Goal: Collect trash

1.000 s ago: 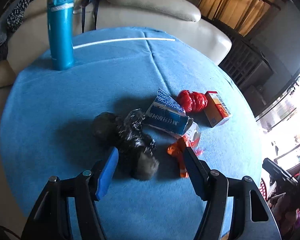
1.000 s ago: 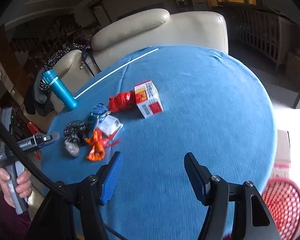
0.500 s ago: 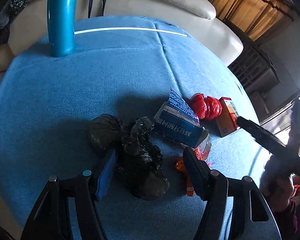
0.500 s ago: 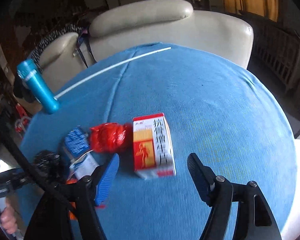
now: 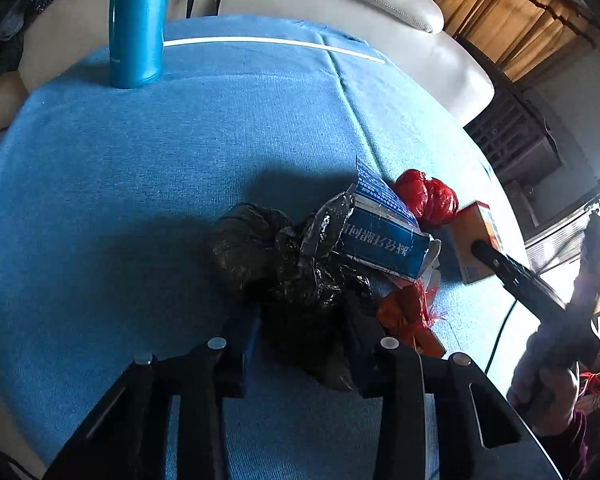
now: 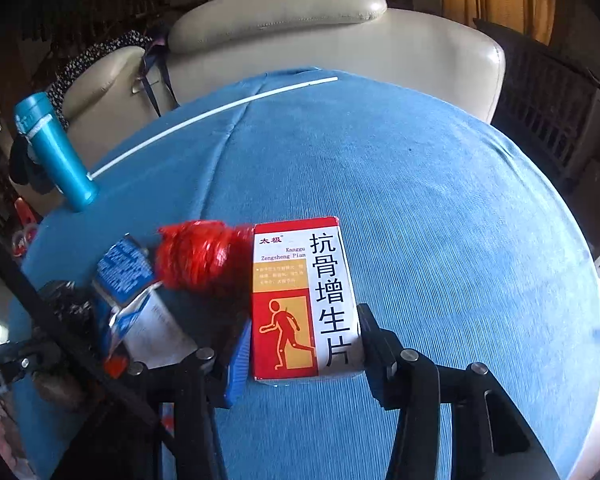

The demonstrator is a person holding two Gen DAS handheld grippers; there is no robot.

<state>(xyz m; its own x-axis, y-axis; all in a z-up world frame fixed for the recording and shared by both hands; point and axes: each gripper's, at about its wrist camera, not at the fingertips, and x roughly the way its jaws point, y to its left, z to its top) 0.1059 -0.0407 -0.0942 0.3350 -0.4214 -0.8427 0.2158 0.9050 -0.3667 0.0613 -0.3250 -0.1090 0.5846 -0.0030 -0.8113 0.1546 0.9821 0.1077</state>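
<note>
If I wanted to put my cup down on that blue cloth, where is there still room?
Bare blue tablecloth lies wide open right of the red-and-white medicine box, out to the cream sofa. Another free stretch lies between the tall teal flask and the crumpled black plastic bag. It is crowded around the bag, blue carton and red plastic bundle.

Home living room. Cream leather sofa (image 6: 332,52) across top of frame behind table with blue cloth (image 6: 440,200). Orange-brown curtains (image 5: 512,28) upper right, dark lattice cabinet (image 6: 548,120) at right, patterned garment (image 6: 96,60) draped on sofa, upper left.
</note>
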